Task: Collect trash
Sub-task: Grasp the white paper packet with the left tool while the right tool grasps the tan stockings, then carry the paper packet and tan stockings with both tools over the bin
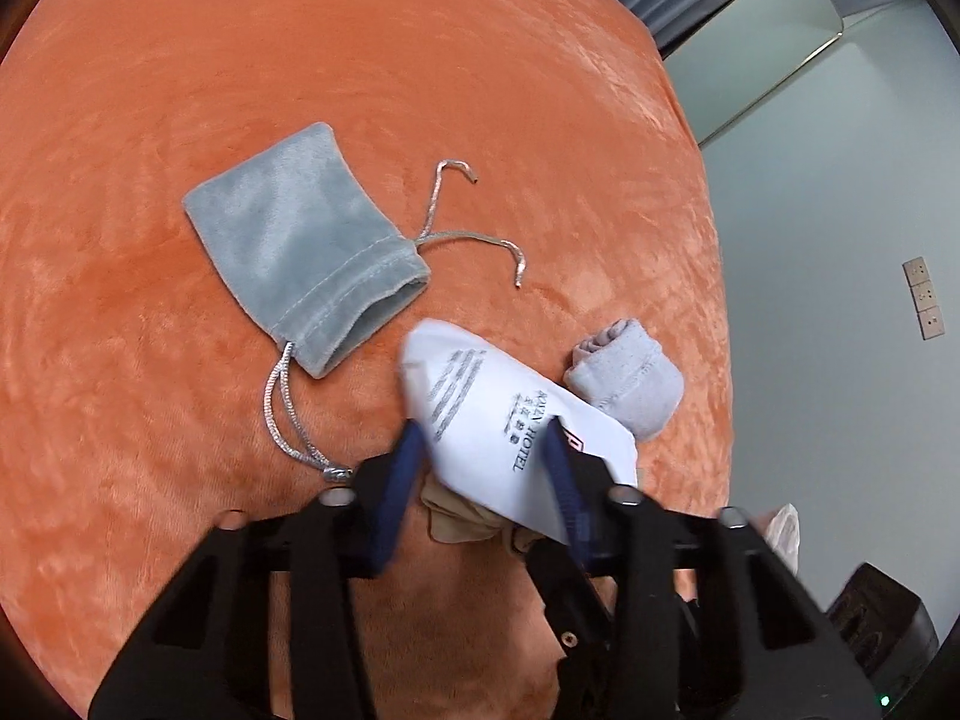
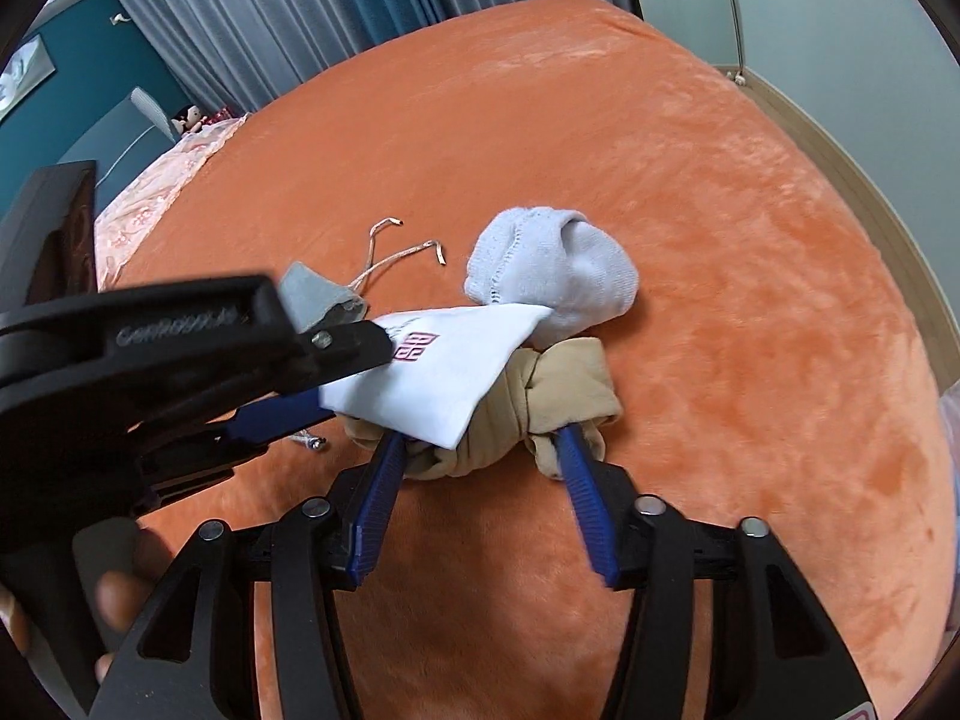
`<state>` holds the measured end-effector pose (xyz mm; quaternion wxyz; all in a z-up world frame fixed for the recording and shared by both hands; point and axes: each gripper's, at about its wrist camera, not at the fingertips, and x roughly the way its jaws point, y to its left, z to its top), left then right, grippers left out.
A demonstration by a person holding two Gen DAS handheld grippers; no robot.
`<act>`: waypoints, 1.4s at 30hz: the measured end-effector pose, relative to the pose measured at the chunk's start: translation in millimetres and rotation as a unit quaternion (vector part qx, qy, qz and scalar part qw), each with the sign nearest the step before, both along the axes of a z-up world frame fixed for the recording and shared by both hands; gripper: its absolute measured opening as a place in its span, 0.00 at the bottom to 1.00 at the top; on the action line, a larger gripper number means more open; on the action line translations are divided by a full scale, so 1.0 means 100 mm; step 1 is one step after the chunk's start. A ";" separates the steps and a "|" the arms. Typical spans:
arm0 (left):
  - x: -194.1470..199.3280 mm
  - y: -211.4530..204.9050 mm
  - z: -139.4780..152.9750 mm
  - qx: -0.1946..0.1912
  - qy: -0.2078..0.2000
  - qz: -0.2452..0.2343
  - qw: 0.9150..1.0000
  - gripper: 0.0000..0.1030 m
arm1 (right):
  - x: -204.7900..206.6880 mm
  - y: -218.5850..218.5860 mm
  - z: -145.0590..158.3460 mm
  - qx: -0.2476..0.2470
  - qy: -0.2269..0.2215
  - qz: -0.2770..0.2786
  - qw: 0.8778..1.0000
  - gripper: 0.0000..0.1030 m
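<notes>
An orange plush bedspread [image 2: 690, 240] covers the bed, with grey curtains and a pale wall behind it.

The left gripper [image 1: 486, 438] has its blue fingers set on either side of a white paper packet [image 1: 510, 420] printed with a hotel name; the packet looks pinched between them, though the picture is blurred there and I cannot be sure how firm the hold is. The right gripper [image 2: 480, 450] is spread wide, its two fingers straddling a knotted beige stocking [image 2: 540, 402] that lies on the bedspread, partly under the packet; it is not yet closed on it.

Just beyond lies a rolled pale grey sock [image 2: 558, 276], touching the packet's far corner. Further left sits a grey velvet pouch [image 1: 300, 246] with silver cords, mouth open toward the packet.

Risks, as I judge them: the thin packet may slip or crumple out of a shallow pinch; the right fingers, closing, could snag the bedspread's pile or catch the packet's edge along with the stocking; and the two grippers are close enough to knock together.
</notes>
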<state>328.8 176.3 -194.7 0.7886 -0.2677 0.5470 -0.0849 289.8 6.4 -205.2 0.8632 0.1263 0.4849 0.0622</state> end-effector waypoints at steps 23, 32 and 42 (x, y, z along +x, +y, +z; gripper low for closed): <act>-0.80 -0.36 0.90 0.012 -0.097 -0.038 0.994 0.06 | -0.88 -0.69 0.48 0.024 -0.038 -0.042 0.998 0.04; -1.29 -1.04 1.30 0.010 -0.124 -0.086 0.989 0.06 | -1.44 -1.43 0.93 0.025 -0.077 -0.099 0.992 0.04; -1.67 -1.73 1.73 0.003 -0.159 -0.135 0.978 0.06 | -1.93 -2.11 1.36 0.023 -0.119 -0.156 0.980 0.04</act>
